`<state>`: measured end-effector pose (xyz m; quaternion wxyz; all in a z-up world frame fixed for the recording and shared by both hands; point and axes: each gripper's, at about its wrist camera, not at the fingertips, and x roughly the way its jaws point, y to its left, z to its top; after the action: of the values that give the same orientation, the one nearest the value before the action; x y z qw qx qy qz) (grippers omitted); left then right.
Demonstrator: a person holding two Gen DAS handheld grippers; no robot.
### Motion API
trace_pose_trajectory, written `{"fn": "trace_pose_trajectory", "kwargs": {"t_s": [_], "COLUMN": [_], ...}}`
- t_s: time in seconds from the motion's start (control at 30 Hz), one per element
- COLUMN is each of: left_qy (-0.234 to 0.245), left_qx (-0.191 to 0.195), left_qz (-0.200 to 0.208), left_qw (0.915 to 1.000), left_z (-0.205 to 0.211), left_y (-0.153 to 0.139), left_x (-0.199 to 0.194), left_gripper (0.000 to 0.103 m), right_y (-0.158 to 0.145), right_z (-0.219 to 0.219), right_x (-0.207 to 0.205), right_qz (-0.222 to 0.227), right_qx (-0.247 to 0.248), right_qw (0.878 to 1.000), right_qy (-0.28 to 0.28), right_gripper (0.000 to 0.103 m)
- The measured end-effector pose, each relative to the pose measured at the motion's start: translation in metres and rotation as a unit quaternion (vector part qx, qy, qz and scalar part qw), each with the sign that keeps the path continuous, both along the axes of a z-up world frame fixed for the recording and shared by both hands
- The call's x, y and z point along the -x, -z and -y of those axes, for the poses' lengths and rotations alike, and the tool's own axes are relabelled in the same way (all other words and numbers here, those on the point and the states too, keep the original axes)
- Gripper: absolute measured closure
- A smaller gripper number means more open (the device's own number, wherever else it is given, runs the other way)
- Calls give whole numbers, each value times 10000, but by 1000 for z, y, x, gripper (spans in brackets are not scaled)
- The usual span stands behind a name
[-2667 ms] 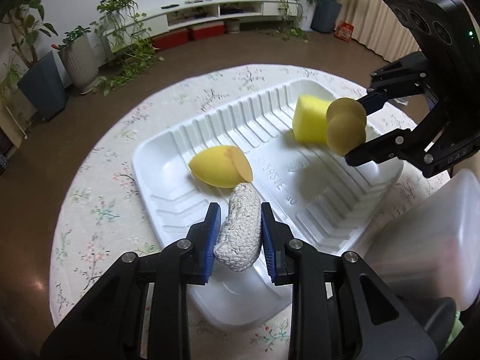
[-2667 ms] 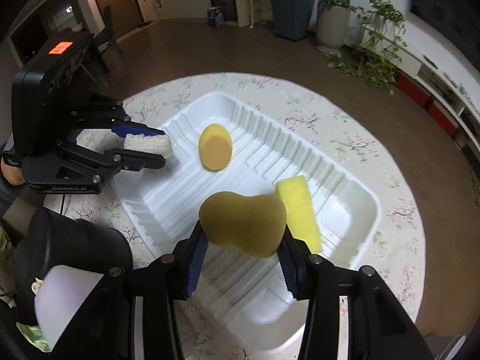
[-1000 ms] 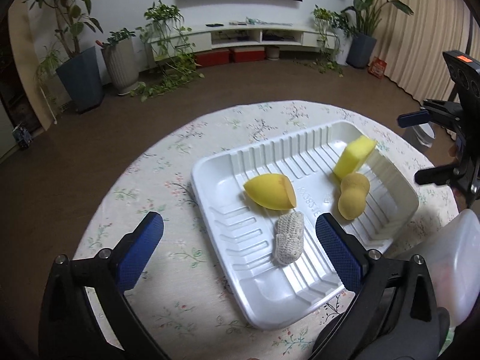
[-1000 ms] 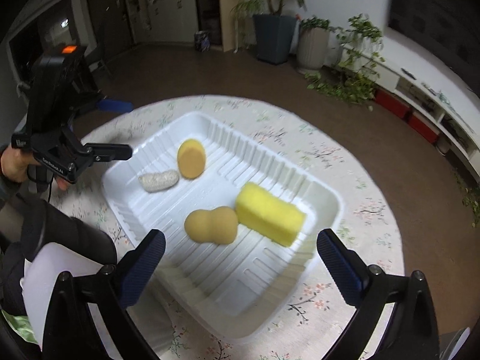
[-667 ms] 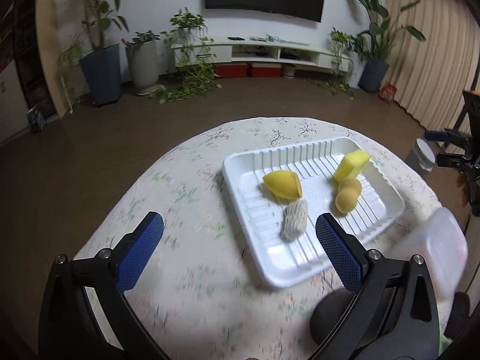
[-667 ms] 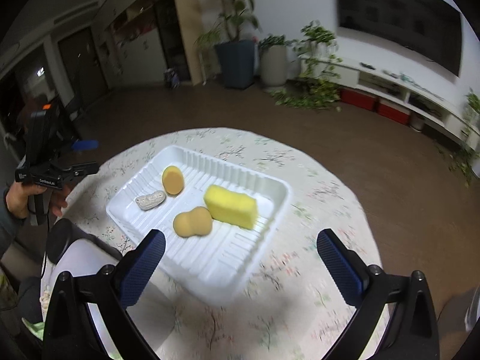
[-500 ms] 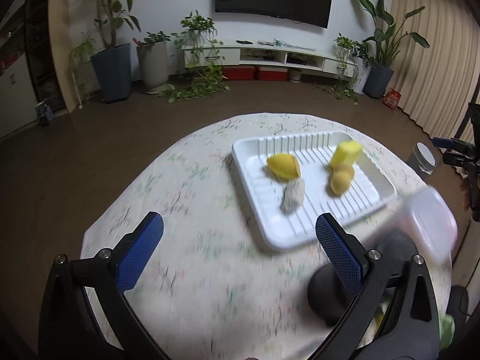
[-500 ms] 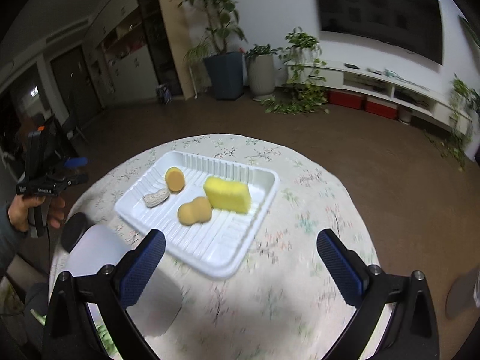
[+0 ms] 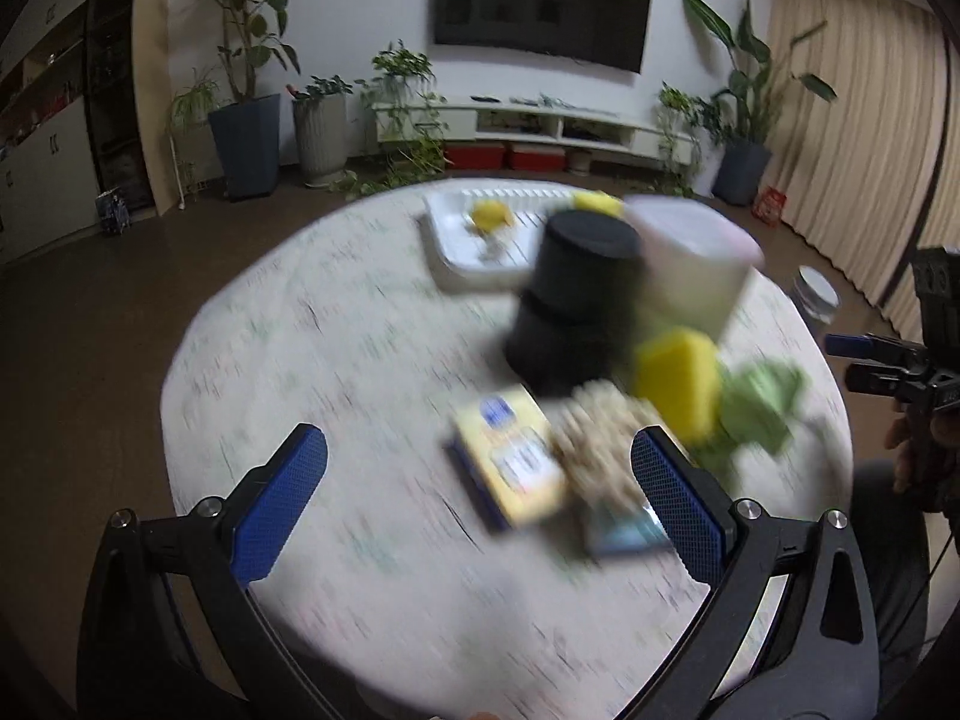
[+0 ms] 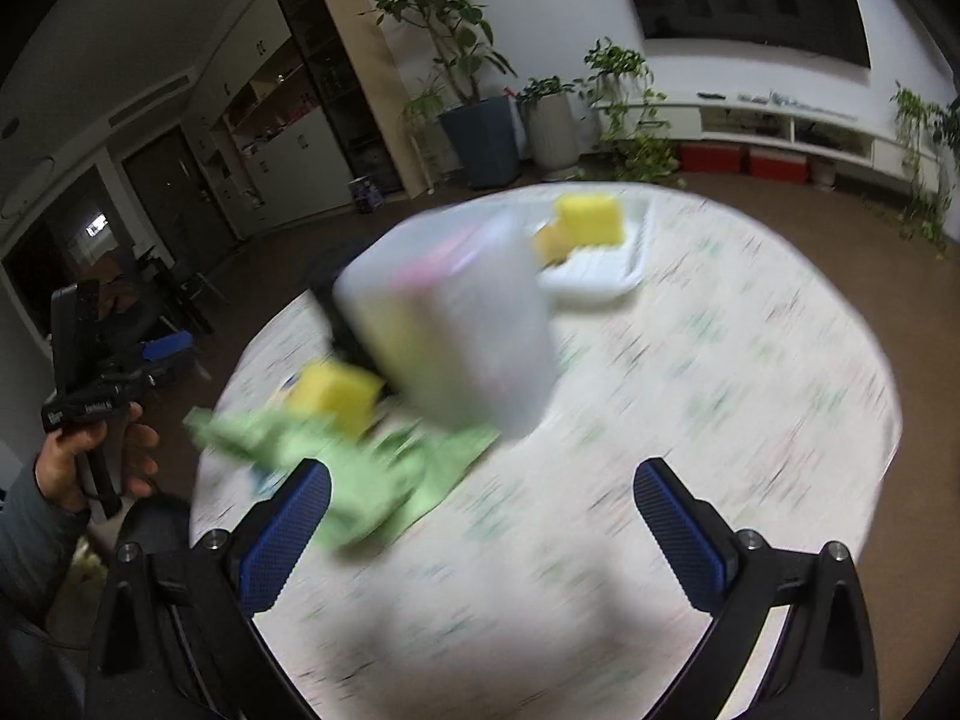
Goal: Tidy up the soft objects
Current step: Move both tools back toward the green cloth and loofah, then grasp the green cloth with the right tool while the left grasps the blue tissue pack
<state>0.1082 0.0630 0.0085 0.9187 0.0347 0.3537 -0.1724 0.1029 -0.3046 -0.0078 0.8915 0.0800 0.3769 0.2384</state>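
Note:
Both views are motion-blurred. My left gripper is open and holds nothing, high above the near side of the round table. Below it lie a yellow packet, a beige knitted piece, a yellow sponge and a green cloth. The white tray sits far back with yellow soft pieces in it. My right gripper is also open and empty, above the green cloth and yellow sponge. The tray holds a yellow sponge block.
A black cylinder and a translucent tub stand between the tray and the loose items; the tub looms large in the right wrist view. A hand holds the left gripper off the table's left edge. Plants and a TV shelf line the room.
Both grippers let go of their pieces into the tray, opened wide and pulled far back from it. The near-side clutter has come into view.

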Motion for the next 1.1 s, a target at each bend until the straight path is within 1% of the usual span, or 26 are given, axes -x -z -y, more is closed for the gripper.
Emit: {"fn": "trace_pose_trajectory", "kwargs": {"t_s": [0.1, 0.2, 0.3, 0.37, 0.43, 0.53, 0.67, 0.73, 0.93, 1.07, 1.1], "left_qy": [-7, -67, -184, -210, -134, -21, 79, 80, 26, 13, 19], "left_qx": [117, 263, 273, 135, 18, -111, -183, -215, -257, -210, -220], "left_qz": [56, -5, -129, -112, -123, -63, -156, -203, -342, -378, -397], "left_qw": [9999, 9996, 9994, 9996, 9998, 9999, 9997, 9995, 9991, 9991, 9990], "left_z": [11, 21, 32, 41, 50, 63, 73, 76, 81, 85, 87], "left_y": [7, 18, 30, 36, 40, 44, 52, 55, 63, 65, 66], "left_x": [29, 43, 47, 49, 50, 49, 44, 42, 34, 28, 27], "left_gripper": [0, 0, 0, 0, 0, 0, 0, 0, 0, 0, 0], "right_y": [7, 12, 14, 17, 21, 26, 35, 37, 44, 47, 48], "right_z": [-25, -50, -72, -83, -88, -87, -85, -85, -92, -85, -84], "right_x": [22, 35, 37, 36, 29, 20, 5, -1, -9, -18, -19], "right_qz": [31, 146, 334, 506, 511, 448, 298, 263, 246, 141, 117], "right_qx": [-104, -64, 340, 657, 828, 778, 843, 810, 968, 853, 834], "right_qw": [9999, 9998, 9988, 9965, 9953, 9960, 9960, 9964, 9950, 9962, 9964], "right_qy": [-47, -97, -104, -72, -17, 28, 33, 19, -19, 82, 121], "right_gripper": [0, 0, 0, 0, 0, 0, 0, 0, 0, 0, 2]}}
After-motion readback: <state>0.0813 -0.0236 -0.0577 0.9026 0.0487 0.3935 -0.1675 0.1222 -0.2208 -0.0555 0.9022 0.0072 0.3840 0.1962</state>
